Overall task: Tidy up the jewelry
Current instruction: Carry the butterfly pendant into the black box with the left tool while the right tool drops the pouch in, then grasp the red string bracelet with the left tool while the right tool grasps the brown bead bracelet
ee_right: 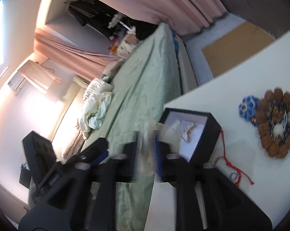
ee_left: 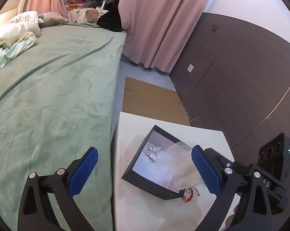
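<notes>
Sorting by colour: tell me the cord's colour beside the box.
Red cord, clearest in the right wrist view.

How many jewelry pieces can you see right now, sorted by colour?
Silver-white clover brooch, inside the black box: 1
Red cord bracelet, on the white table beside the box: 1
Blue beaded bracelet: 1
Brown beaded bracelet: 1
Total: 4

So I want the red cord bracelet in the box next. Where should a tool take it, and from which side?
Grip the red cord bracelet on its loose strand lying on the white table, beside the black box. Come from above, on the side away from the box: the cord lies flat and thin, and one end sits tight against the box wall.
</notes>
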Action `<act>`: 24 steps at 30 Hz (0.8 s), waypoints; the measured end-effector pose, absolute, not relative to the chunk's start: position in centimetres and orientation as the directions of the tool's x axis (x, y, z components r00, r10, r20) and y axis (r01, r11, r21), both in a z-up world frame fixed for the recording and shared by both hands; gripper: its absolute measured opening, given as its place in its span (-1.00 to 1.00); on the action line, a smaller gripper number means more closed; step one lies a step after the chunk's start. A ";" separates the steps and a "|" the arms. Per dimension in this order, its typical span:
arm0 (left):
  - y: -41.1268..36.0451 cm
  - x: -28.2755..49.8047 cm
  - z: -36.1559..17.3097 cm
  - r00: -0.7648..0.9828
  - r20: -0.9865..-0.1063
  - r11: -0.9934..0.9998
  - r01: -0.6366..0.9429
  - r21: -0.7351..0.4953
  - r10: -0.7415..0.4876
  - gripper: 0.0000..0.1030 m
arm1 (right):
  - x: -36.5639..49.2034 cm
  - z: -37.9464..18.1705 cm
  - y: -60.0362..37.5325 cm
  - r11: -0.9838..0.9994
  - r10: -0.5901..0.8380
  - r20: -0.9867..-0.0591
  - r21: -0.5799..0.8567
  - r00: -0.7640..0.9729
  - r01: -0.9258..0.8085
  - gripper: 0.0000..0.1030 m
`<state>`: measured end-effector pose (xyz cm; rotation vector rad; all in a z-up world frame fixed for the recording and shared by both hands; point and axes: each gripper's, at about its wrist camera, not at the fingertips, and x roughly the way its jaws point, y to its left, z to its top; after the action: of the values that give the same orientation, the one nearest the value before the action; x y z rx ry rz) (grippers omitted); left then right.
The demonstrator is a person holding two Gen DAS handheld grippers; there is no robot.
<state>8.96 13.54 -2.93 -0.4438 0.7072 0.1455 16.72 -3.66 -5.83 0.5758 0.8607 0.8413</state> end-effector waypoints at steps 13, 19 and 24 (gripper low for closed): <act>10.0 9.6 -2.9 0.748 -0.661 0.926 -0.211 -0.313 -0.053 0.83 | 16.6 -5.3 -9.5 0.653 0.731 -0.466 0.690 0.498 -0.312 0.33; 6.9 10.1 -3.3 0.740 -0.668 0.945 -0.155 -0.287 -0.082 0.83 | 16.6 -5.2 -11.7 0.680 0.702 -0.492 0.679 0.515 -0.278 0.33; 3.6 10.8 -4.2 0.714 -0.690 0.963 -0.085 -0.255 -0.119 0.69 | 16.4 -4.9 -13.3 0.690 0.691 -0.499 0.671 0.524 -0.271 0.33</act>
<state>10.77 3.62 -4.23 -0.2783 0.7781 -0.0190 16.43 -13.33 -4.86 0.5667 0.8337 0.6135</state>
